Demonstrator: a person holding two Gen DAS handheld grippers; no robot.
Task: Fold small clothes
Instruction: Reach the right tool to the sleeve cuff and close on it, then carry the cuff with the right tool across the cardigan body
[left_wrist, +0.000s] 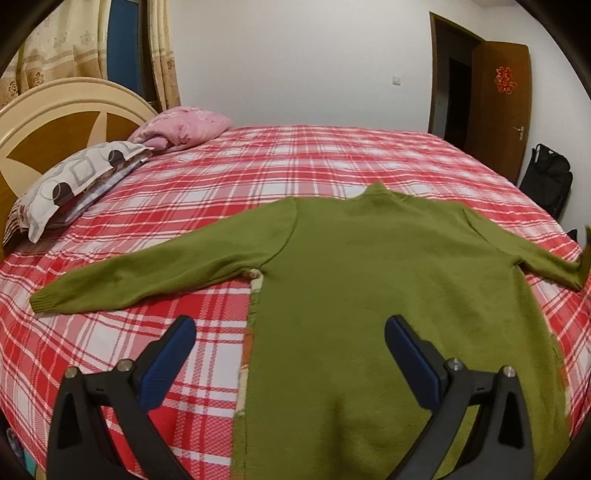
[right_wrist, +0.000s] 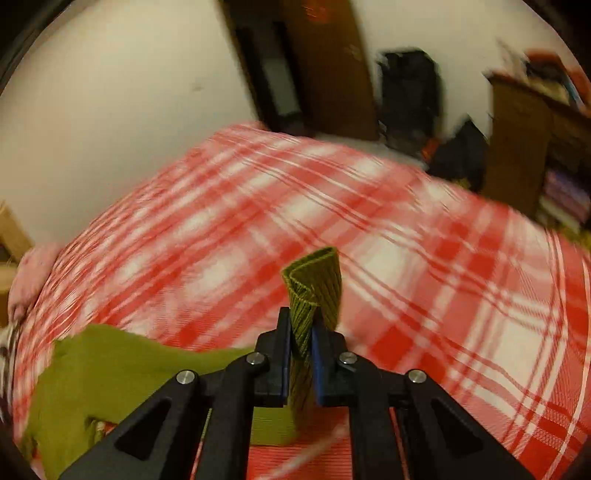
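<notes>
A green knit sweater (left_wrist: 369, 280) lies flat on the red plaid bed (left_wrist: 207, 192), back side up, collar pointing away. Its left sleeve (left_wrist: 147, 273) stretches out toward the left. My left gripper (left_wrist: 290, 330) hovers open above the sweater's lower left edge, with nothing between its blue pads. In the right wrist view my right gripper (right_wrist: 300, 328) is shut on the ribbed cuff (right_wrist: 314, 284) of the right sleeve, which sticks up between the fingers. The sweater's body (right_wrist: 110, 369) shows at lower left. That view is blurred.
Two pillows (left_wrist: 85, 177) rest by the headboard (left_wrist: 55, 122) at the left. A brown door (left_wrist: 498, 107) and a black bag (left_wrist: 546, 177) stand beyond the bed's far right corner. A wooden shelf (right_wrist: 535, 147) stands past the bed in the right wrist view.
</notes>
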